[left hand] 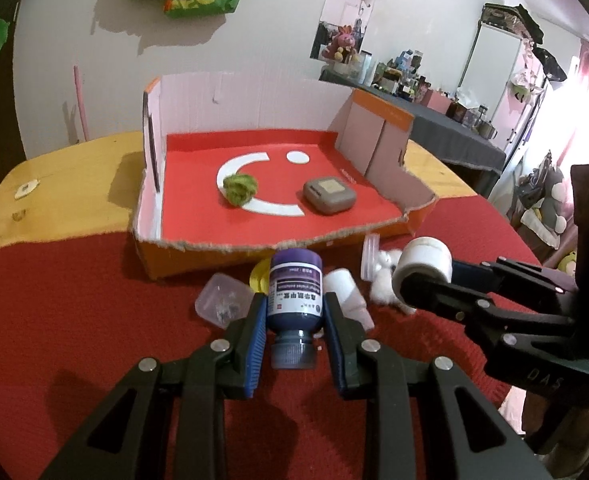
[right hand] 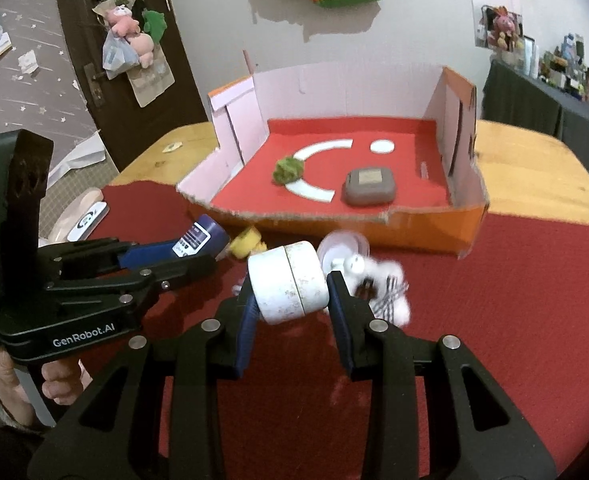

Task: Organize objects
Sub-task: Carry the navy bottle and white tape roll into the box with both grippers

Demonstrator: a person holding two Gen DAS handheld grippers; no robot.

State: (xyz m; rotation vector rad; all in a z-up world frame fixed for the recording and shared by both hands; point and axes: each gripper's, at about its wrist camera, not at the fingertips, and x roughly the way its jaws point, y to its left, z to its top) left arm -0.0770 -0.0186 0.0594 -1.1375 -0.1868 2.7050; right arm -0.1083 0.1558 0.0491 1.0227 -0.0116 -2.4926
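Observation:
My left gripper [left hand: 294, 304] is shut on a dark purple bottle [left hand: 294, 296] with a label, its cap toward the camera, lifted over the red cloth. My right gripper [right hand: 292, 292] is shut on a white round jar [right hand: 288, 288], held on its side. In the left wrist view the white jar [left hand: 424, 262] shows at the right, in the right gripper [left hand: 418, 280]. In the right wrist view the purple bottle [right hand: 200, 240] sits in the left gripper [right hand: 196, 250] at the left. Ahead stands an orange cardboard box [left hand: 214, 254] with a red floor, holding a green fuzzy ball [left hand: 239, 187] and a grey case [left hand: 329, 195].
Loose items lie on the red cloth [left hand: 74, 320] before the box: a clear plastic container [left hand: 222, 300], a yellow piece [right hand: 246, 242], a white bottle [left hand: 344, 284], a white plush toy [right hand: 386, 284] and a clear lid [right hand: 344, 246]. A hand [right hand: 60, 384] holds the left gripper's handle.

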